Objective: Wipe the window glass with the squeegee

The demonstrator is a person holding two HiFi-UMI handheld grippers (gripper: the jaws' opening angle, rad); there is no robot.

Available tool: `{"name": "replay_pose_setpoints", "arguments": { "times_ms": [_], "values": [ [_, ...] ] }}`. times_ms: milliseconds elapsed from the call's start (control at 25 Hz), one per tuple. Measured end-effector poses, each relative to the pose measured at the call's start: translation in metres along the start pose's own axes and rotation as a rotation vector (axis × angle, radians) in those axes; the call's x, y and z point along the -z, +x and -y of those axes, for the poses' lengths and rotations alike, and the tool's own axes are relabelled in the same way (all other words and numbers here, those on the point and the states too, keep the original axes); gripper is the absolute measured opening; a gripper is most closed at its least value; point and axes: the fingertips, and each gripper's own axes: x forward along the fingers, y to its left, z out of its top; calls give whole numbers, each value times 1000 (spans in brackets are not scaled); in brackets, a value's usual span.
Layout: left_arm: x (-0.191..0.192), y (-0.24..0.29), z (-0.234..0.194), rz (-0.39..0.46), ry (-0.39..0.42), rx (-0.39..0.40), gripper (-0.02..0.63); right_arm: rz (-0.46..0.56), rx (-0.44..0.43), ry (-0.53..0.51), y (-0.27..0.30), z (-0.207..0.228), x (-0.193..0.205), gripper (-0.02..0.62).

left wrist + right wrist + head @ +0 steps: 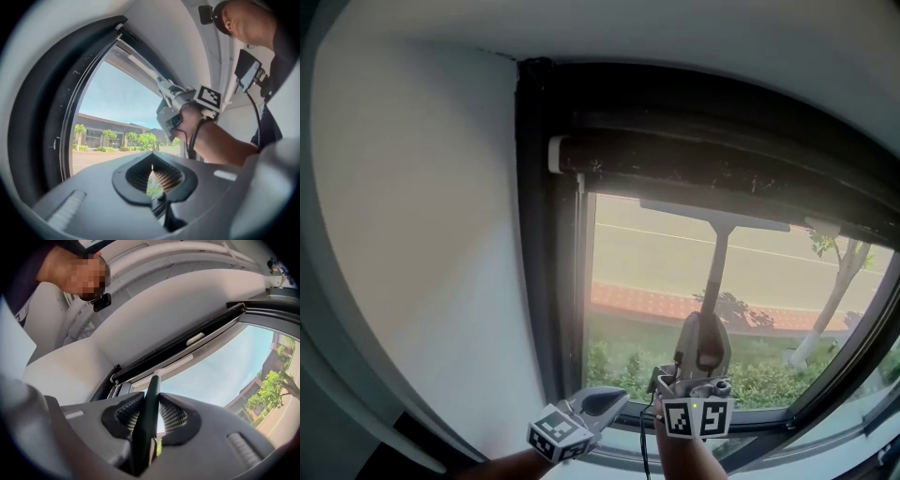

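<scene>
Closest to the head camera, at the bottom middle of the frame, the right claw [703,337] is gripping the lower end of the grey, long-handled squeegee [718,258]. In its own view the right claw [146,404] is clamping the dark handle [151,397] between both ribbed pads, with the handle running up and away toward the top of the window.

Just to its left in the frame, the left claw [611,400] is hovering low near the sill and touching nothing. Its own view is showing the left claw [152,172] drawn together, with only a thin slit between the pads and nothing in it.

The squeegee's flat crossbar [712,214] is lying level against the clear window glass [652,267], high in the frame and just beneath the dark roller housing [675,155] along the top of the black window frame [542,244]. The left claw's view is showing the same reach: the squeegee [140,65] is slanting up to the top edge of the pane.

Judging by this, the wiping is standing at the head of a stroke, with the blade at its highest reach and the whole height of the pane waiting beneath it. The crossbar is spanning only the middle of the glass, so the strips by the left frame and toward the right edge of the frame are likely needing passes of their own. No streaks, drops or foam are showing on the pane, so how much is already wiped is not something I can tell.
</scene>
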Motion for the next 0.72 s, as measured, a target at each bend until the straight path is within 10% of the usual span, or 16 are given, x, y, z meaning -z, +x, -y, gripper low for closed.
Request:
{"name": "replay_pose_setpoints", "arguments": {
  "times_ms": [720],
  "values": [
    [-10,-14,-25,9,-10,-76,3,-38,-55,-60,51,-40,40,103]
  ]
}}
